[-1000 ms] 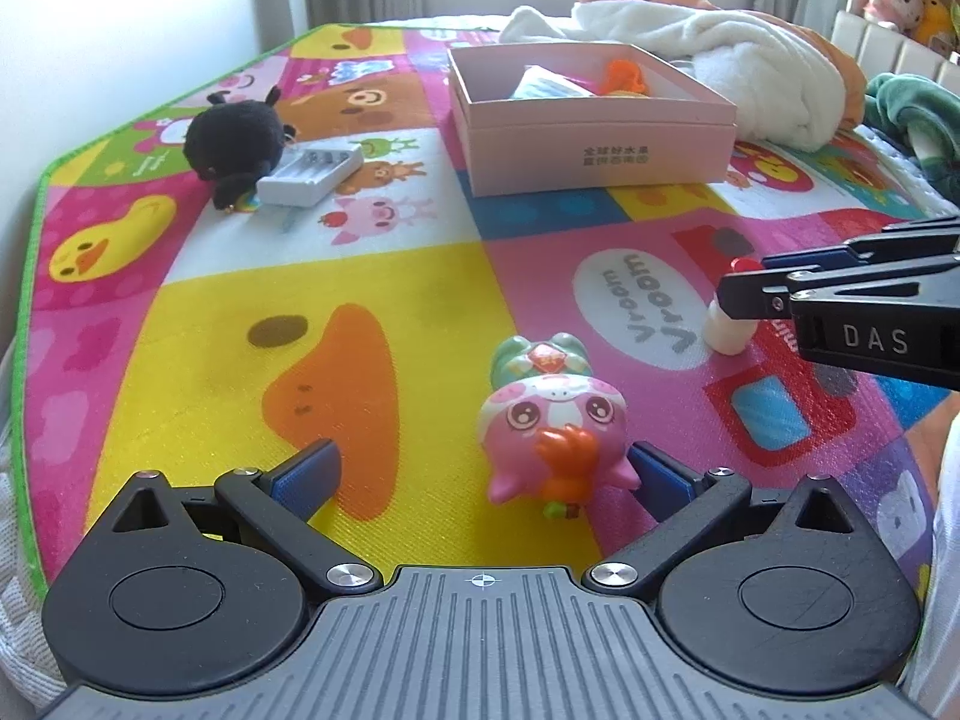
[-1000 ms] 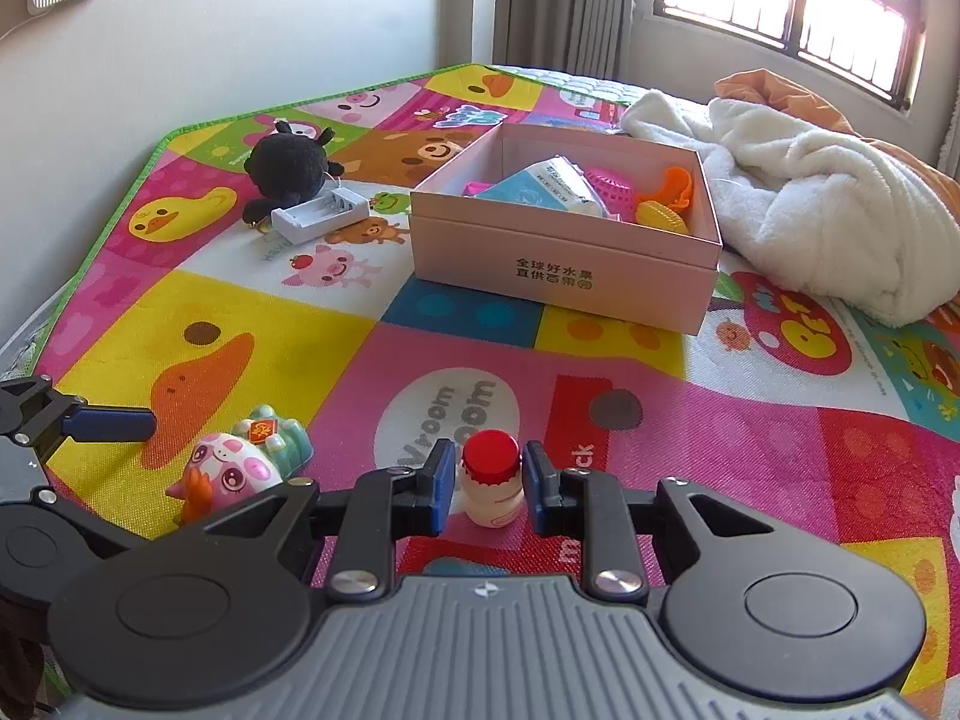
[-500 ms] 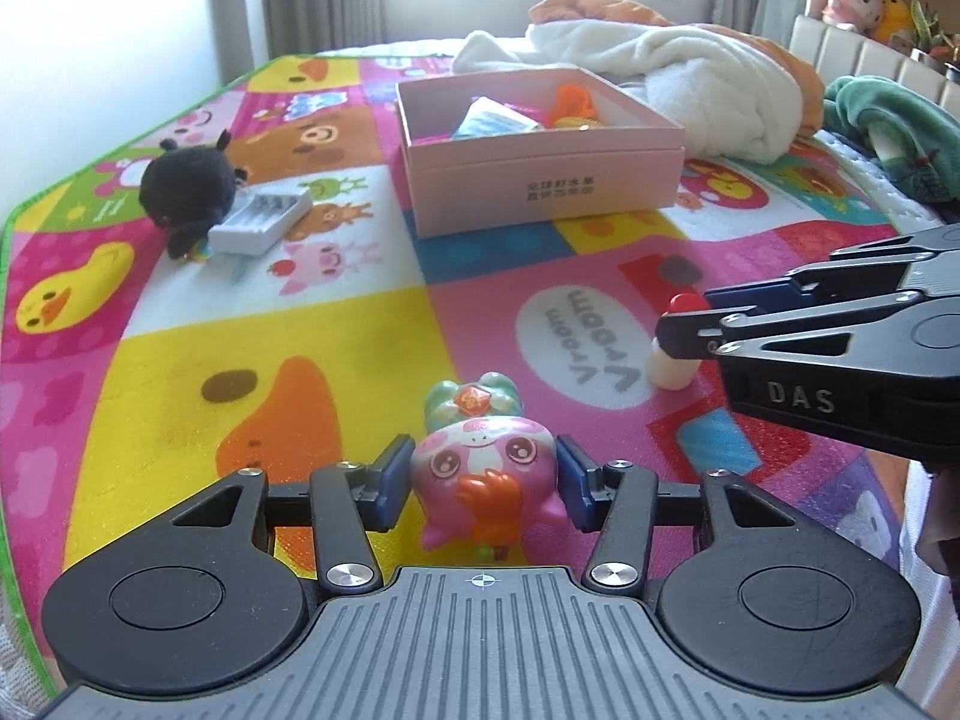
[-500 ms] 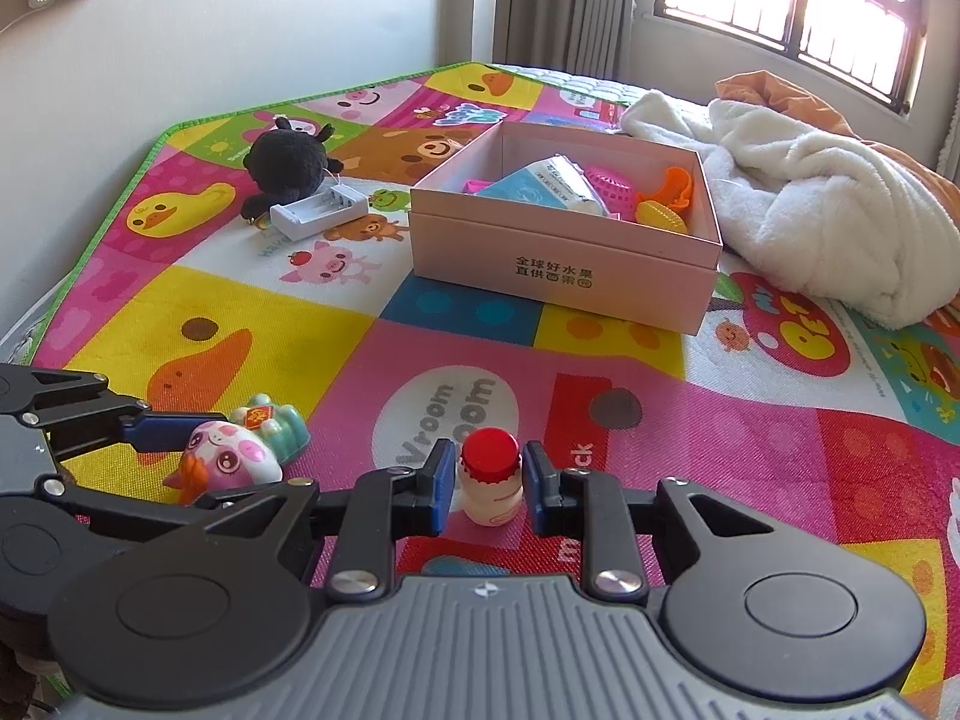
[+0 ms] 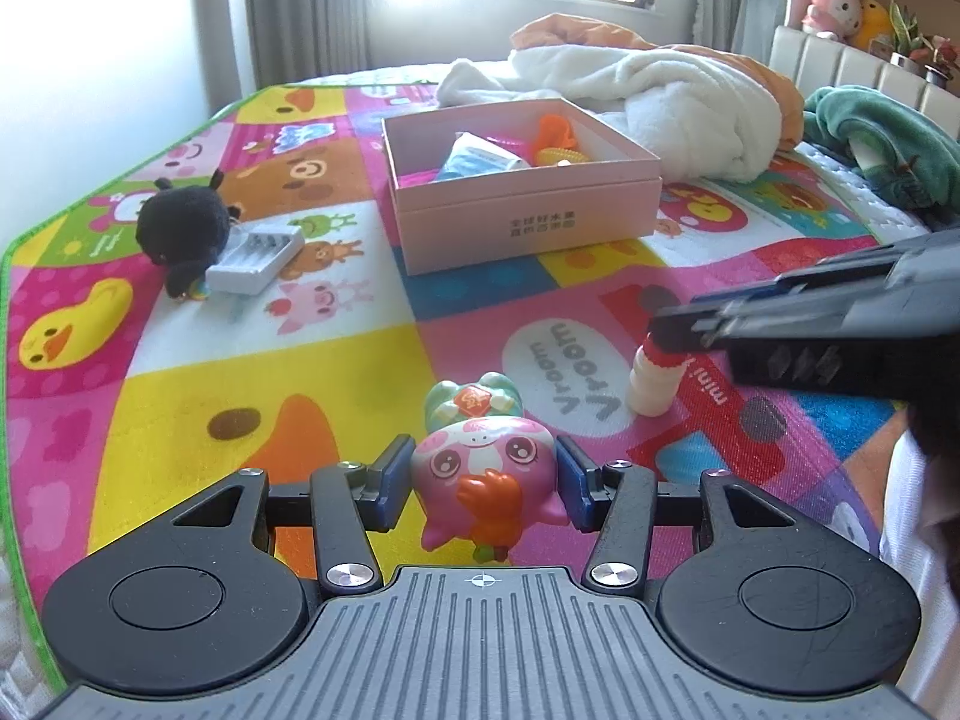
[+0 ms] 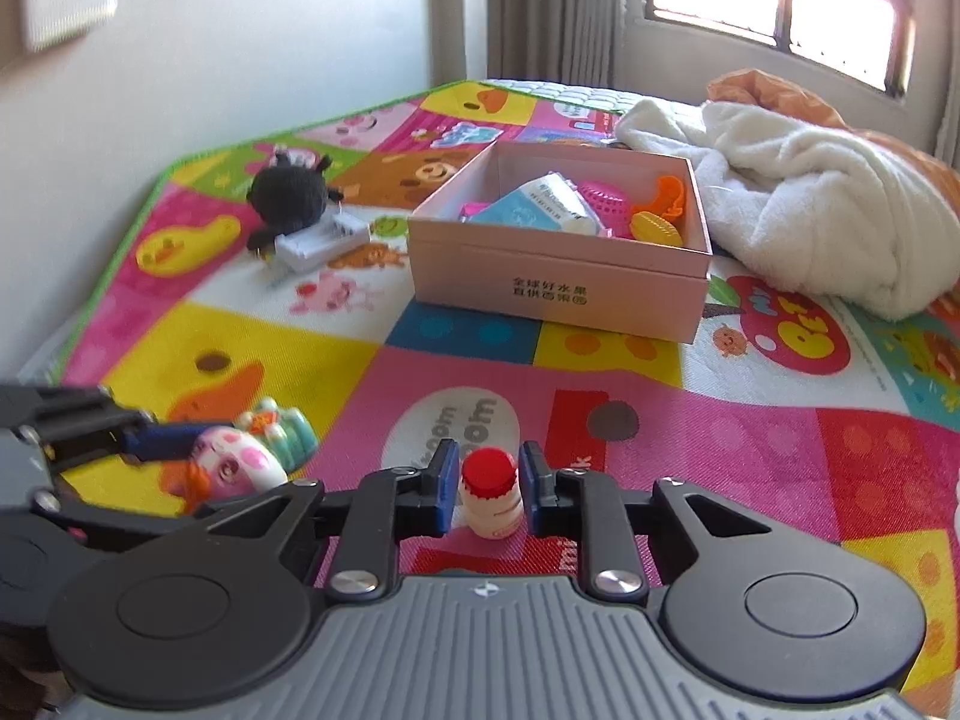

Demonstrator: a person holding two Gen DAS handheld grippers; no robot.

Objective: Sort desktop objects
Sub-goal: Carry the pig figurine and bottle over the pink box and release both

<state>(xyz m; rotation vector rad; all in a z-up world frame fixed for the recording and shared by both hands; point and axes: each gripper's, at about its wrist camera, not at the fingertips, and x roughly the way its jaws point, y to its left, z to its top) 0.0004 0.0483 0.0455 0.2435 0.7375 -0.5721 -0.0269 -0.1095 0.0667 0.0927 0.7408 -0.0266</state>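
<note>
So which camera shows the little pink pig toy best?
The left wrist view. The pig toy sits front and centre there, facing the camera, gripped between the left gripper's pads. The right wrist view shows it only small, sideways and blurry at the left edge.

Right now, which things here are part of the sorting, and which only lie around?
Part of the sorting: pink pig toy, small red-capped bottle, pink box, black plush, white tray.
Only lying around: white blanket, green cloth, shelf plushies.

Two toys clamped, box beyond.
Pink pig figurine [image 5: 486,480] upright between left jaws; small white bottle [image 6: 491,501], red cap, upright between right jaws. Open pink box [image 6: 558,288] ahead of both, holding items.
</note>
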